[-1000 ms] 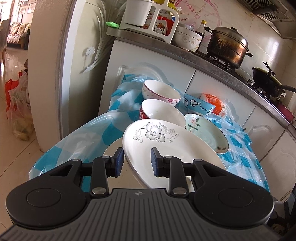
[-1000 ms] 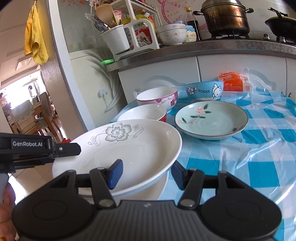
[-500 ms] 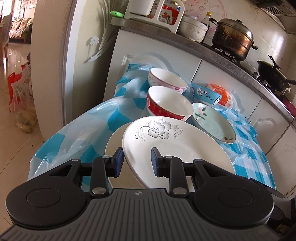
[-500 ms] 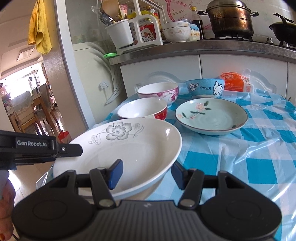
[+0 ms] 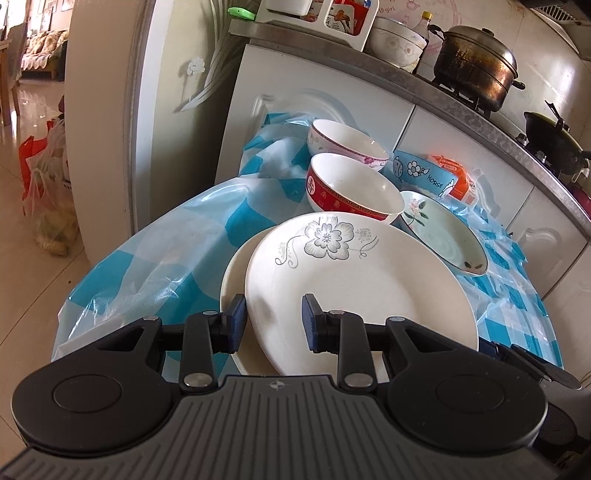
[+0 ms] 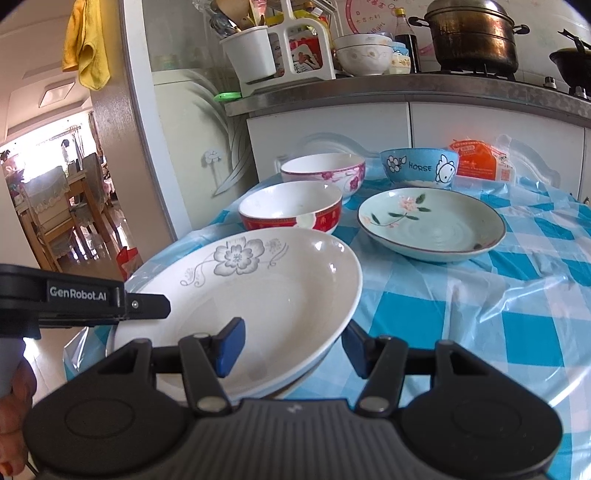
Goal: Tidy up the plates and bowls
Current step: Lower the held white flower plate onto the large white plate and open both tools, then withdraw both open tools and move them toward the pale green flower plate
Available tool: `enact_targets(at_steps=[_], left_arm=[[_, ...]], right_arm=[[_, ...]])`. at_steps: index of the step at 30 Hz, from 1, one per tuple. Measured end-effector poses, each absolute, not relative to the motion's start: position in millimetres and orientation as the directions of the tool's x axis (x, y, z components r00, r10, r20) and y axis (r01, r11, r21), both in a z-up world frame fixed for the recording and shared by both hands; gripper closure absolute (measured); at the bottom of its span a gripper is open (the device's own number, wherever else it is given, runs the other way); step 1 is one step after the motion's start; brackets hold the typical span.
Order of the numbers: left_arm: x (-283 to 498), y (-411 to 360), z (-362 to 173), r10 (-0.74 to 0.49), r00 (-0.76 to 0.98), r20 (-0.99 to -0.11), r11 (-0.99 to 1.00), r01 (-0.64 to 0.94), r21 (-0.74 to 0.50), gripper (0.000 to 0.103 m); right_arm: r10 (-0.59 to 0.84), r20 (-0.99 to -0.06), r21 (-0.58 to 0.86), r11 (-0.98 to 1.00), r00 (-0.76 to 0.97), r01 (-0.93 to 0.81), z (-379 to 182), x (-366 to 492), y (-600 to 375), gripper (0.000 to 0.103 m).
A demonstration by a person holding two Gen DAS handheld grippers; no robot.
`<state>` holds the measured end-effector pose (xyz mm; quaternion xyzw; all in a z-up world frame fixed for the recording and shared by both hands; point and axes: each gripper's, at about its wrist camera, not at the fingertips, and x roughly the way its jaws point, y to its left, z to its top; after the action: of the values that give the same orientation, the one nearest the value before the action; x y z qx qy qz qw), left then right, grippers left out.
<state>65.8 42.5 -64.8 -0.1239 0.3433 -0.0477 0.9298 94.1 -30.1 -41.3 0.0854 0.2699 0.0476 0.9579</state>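
A white plate with a grey flower (image 5: pixel 354 284) (image 6: pixel 255 288) rests tilted on a plain white plate (image 5: pixel 236 280) at the near edge of the table. My left gripper (image 5: pixel 273 323) straddles the flowered plate's near-left rim, jaws apart on either side of it. My right gripper (image 6: pixel 291 343) is open, its jaws on either side of the plate's right rim. Behind stand a red-rimmed bowl (image 5: pixel 351 188) (image 6: pixel 291 212), a pink-flowered bowl (image 5: pixel 345 142) (image 6: pixel 325 175), a pale green plate (image 5: pixel 443 230) (image 6: pixel 432 223) and a blue bowl (image 6: pixel 419 166).
The table has a blue checked plastic cloth (image 6: pixel 480 295). White kitchen cabinets (image 6: pixel 332 129) stand behind it, with a counter holding a pot (image 6: pixel 469 33), a utensil rack (image 6: pixel 277 48) and bowls. An orange packet (image 6: pixel 480 160) lies at the back. The floor drops off at left.
Both wrist views have risen and tipped slightly, showing more of the table. The flowered plate keeps its place between both grippers' jaws.
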Motion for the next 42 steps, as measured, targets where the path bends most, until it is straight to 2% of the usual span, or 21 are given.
enact_targets(at_steps=[10,14,16,25,28,31,32,36,38,42], left_arm=[[60,43,-63,-0.185,0.756,-0.628,0.96,0.002,-0.281,0.07],[57,42,-60,-0.171,0.767,-0.618,0.962,-0.004,-0.272,0.07],[57,43,-59,-0.17,0.767,-0.619,0.961,-0.008,-0.275,0.069],[50,40,-54,-0.168,0.774,-0.61,0.962,-0.007,-0.275,0.05],[48,40,-52,-0.147,0.782,-0.606,0.967,-0.016,-0.255,0.038],[45,41,-45,-0.141,0.802,-0.58,0.971,-0.003,-0.24,0.031],[44,40,-43,-0.142,0.806,-0.574,0.972,0.003,-0.237,0.025],[40,35,-34,-0.122,0.827,-0.548,0.979,0.008,-0.205,0.018],[38,31,-30,-0.125,0.832,-0.541,0.98,0.018,-0.198,0.009],[35,16,-25,-0.139,0.838,-0.528,0.984,0.054,-0.172,0.004]], right_arm=[[0.165,-0.51,0.194,0.978,0.844,-0.074,-38,89,-29,0.033],[0.125,-0.469,0.141,0.988,0.874,-0.066,-30,82,-28,0.014],[0.113,-0.452,0.116,0.991,0.885,-0.068,-26,80,-29,0.012],[0.077,-0.436,0.172,0.985,0.897,0.0,-27,77,-57,0.009],[0.062,-0.426,0.184,0.983,0.902,0.019,-26,75,-65,0.006],[0.051,-0.424,0.199,0.979,0.904,0.038,-27,73,-72,0.005],[0.049,-0.422,0.206,0.978,0.905,0.043,-27,72,-75,0.005],[0.051,-0.416,0.222,0.974,0.908,0.046,-27,69,-82,0.001],[0.044,-0.415,0.215,0.975,0.909,0.051,-26,68,-83,0.001],[-0.001,-0.408,0.186,0.979,0.913,0.084,-28,65,-87,0.001]])
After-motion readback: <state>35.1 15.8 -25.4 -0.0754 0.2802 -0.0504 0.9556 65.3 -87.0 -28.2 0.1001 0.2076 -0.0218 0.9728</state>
